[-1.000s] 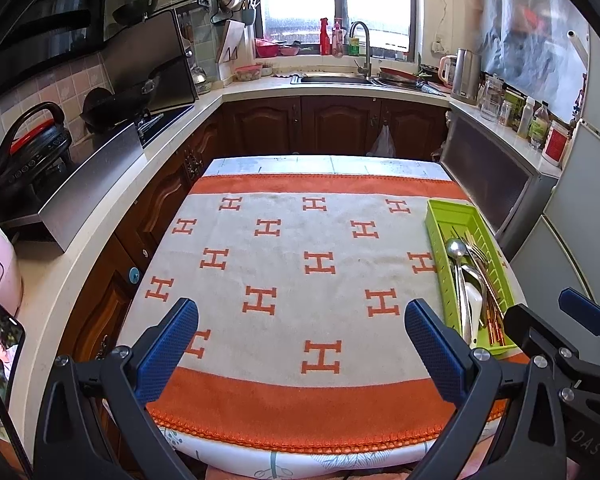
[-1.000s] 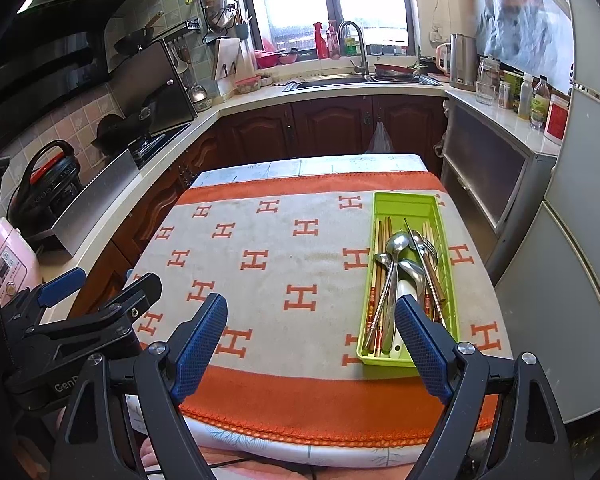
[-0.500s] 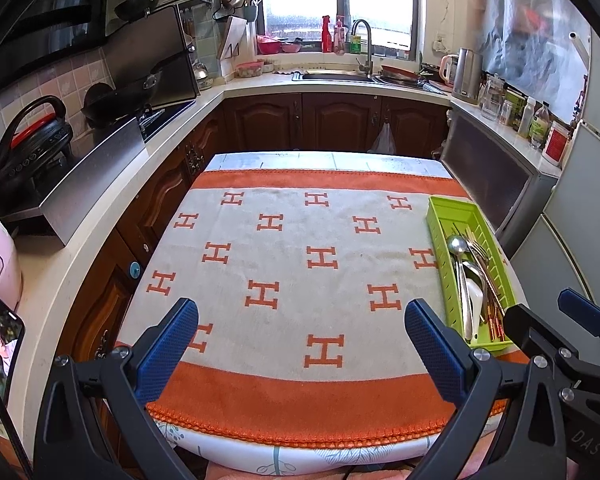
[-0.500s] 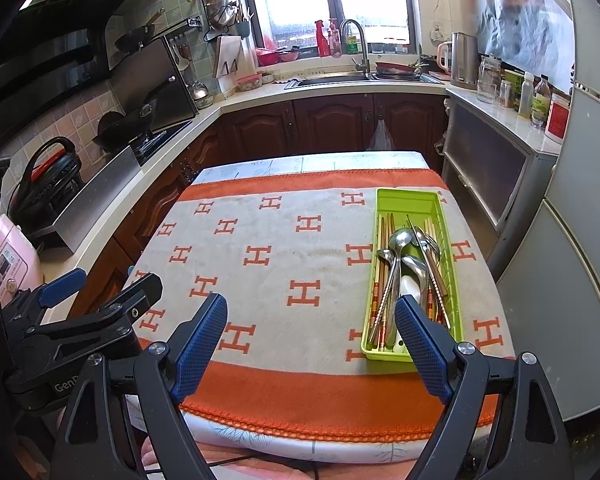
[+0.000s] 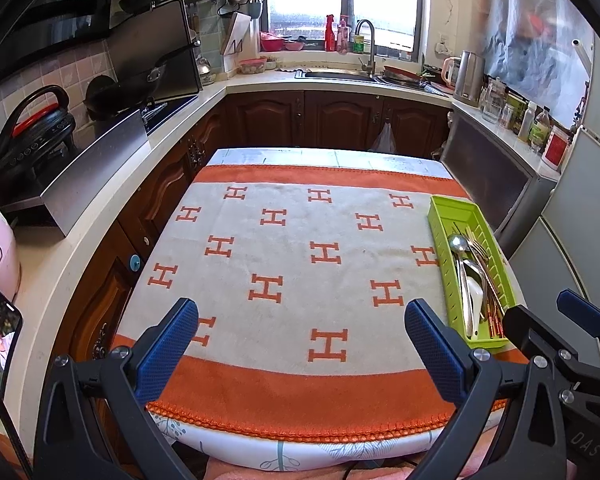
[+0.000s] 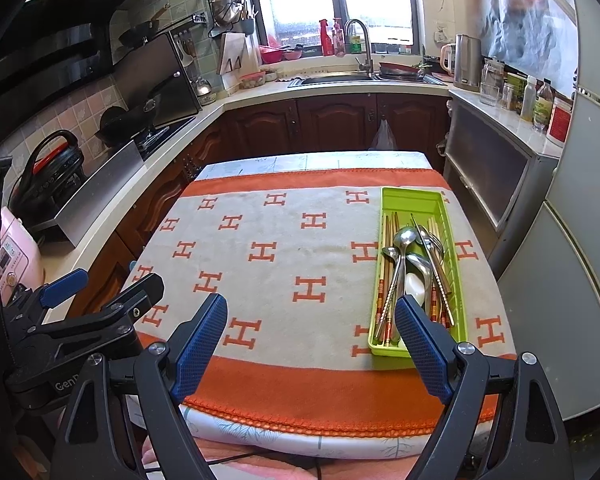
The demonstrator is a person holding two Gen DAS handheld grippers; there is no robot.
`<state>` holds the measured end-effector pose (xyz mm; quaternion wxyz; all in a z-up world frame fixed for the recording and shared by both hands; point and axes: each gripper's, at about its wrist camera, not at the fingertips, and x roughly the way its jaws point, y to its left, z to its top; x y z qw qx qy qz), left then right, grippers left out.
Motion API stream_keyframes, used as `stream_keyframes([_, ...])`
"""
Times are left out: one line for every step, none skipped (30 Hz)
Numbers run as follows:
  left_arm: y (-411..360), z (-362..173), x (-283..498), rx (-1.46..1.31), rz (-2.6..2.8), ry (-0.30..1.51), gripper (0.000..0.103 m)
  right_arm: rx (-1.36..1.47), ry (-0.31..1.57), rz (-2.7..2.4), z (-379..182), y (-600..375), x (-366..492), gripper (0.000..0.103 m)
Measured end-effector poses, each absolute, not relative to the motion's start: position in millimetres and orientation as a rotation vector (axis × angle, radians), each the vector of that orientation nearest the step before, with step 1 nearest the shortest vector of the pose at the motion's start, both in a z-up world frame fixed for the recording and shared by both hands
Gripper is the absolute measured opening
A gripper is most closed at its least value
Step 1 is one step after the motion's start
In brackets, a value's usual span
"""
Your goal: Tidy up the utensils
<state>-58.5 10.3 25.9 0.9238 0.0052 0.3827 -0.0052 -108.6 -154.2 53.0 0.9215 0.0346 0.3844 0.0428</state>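
- Looking at both wrist views, every utensil I can spot sits in the green tray (image 6: 418, 200) at the right side of the frame, on the orange-and-cream cloth (image 6: 300, 264).
- Inside it: a big metal spoon (image 6: 404, 238), a smaller spoon (image 6: 389, 254), a white ceramic spoon (image 6: 414, 286), a fork (image 6: 436, 246) and chopsticks (image 6: 388, 236) along the left wall. They all lie lengthwise but overlap in one heap, not sorted by kind.
- Left gripper (image 5: 302, 344) hangs at the bottom of its frame with its blue pads wide apart and nothing between them.
- Right gripper (image 6: 312, 340) is the same deal: spread wide, holding nothing. Its right pad sits in front of the tray's near end in the picture; can't tell if it actually touches.
- No loose cutlery shows on the bare cloth in either view.
- Step-wise, my read is this fits two stages: everything gathered into the tray and the job pretty much done, or a jumbled tray waiting to be sorted out. One snapshot won't settle it.
- So I won't call a next move. Whatever it is, the crossed handles would make a clean single-piece pick fiddly.
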Motion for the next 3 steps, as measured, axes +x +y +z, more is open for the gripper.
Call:
stream_keyframes([11.1, 25.3, -60.4, 0.006, -0.008, 0.787, 0.102, 0.068, 0.79, 0.09, 54.8, -152.6, -108.5, 0.087])
stream_keyframes([10.6, 24.1, -62.0, 0.002, -0.009, 0.789, 0.102, 0.067, 0.792, 0.092, 54.3, -151.7, -107.7, 0.087])
stream_keyframes([12.6, 23.9, -61.4, -0.002, -0.007, 0.791, 0.102, 0.066, 0.794, 0.094, 53.7, -150.7, -107.5, 0.087])
